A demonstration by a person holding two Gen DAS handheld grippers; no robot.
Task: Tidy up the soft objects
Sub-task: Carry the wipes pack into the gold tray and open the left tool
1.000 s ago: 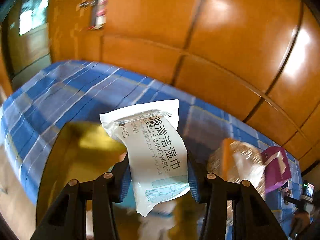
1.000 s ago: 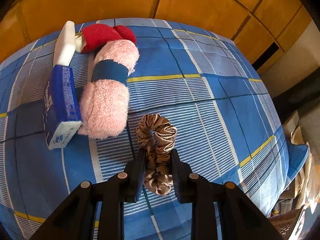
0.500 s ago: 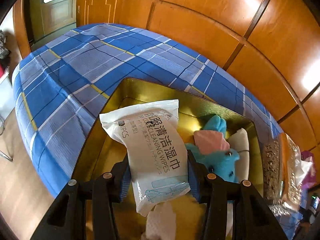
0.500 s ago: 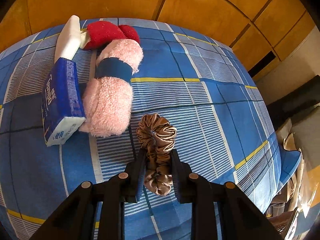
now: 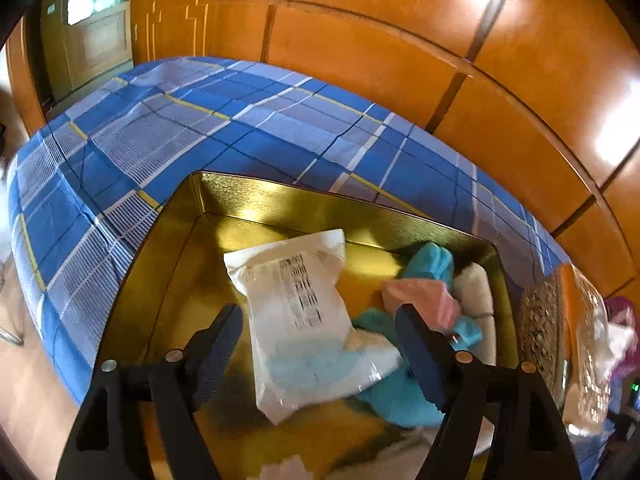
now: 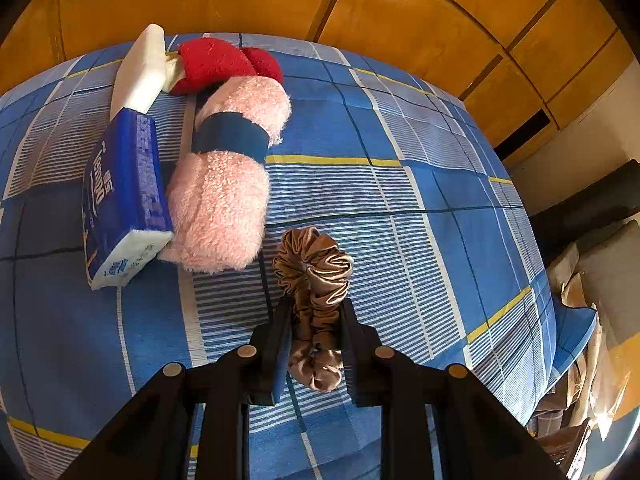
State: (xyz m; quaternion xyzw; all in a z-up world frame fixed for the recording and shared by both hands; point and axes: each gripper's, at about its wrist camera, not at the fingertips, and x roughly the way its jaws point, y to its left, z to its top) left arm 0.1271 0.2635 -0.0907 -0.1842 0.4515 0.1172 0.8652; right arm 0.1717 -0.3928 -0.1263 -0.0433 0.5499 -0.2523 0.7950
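Observation:
A white pack of cleaning wipes [image 5: 298,320] lies barcode side up inside the gold metal tin [image 5: 280,204], partly over teal [image 5: 404,396], pink [image 5: 420,300] and white [image 5: 476,292] soft items. My left gripper [image 5: 318,322] hovers above the pack with its jaws opening; the pads stand clear of the pack on both sides. In the right wrist view my right gripper [image 6: 314,318] is shut on a brown satin scrunchie [image 6: 316,276] just above the blue plaid bedspread [image 6: 420,200].
On the bedspread lie a rolled pink towel with a blue band [image 6: 228,184], a blue tissue pack [image 6: 124,204], a white pack [image 6: 142,72] and a red fuzzy item [image 6: 220,62]. A shiny wrapped package [image 5: 560,344] sits right of the tin. Wooden wall panels [image 5: 400,60] stand behind the bed.
The left gripper opened and let go of the wipes pack, which flipped and dropped into the tin. The right gripper kept its hold on the scrunchie without moving.

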